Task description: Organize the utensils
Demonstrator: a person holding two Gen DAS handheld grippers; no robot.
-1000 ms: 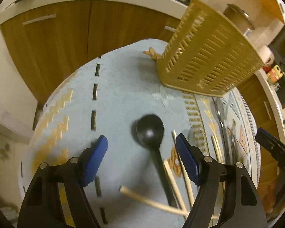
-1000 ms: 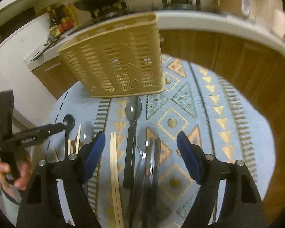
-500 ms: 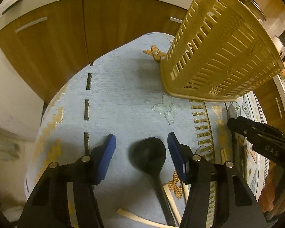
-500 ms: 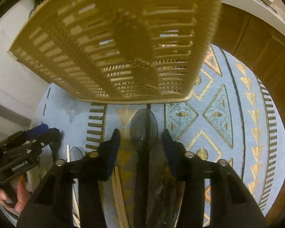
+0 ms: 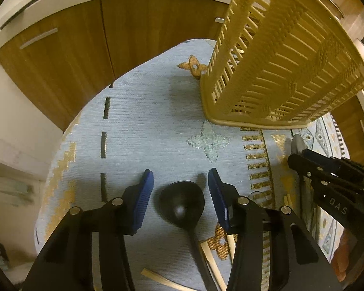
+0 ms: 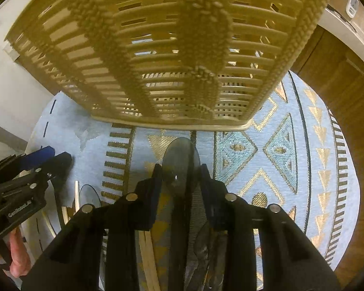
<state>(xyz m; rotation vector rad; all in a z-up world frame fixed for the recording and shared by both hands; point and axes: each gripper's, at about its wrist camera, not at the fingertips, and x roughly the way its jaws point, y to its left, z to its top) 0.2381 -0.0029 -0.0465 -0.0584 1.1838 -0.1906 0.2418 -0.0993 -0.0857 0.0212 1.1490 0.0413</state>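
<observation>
A black spoon lies on the patterned cloth, its bowl between the blue pads of my left gripper, which is open around it without touching. My right gripper has narrowed around a grey translucent spoon, fingers close beside the bowl; contact is not certain. The yellow slotted basket stands just beyond both, and fills the top of the right wrist view. Wooden chopsticks lie beside the black spoon's handle. The right gripper shows at the right of the left wrist view.
Wooden cabinet doors and a white counter edge stand behind the cloth-covered round table. More chopsticks, dark utensils and a clear spoon lie under my right gripper. The left gripper and a hand show at left.
Both grippers have moved forward toward the basket and narrowed. The left now straddles the black spoon's bowl; the right has closed in around the grey spoon.
</observation>
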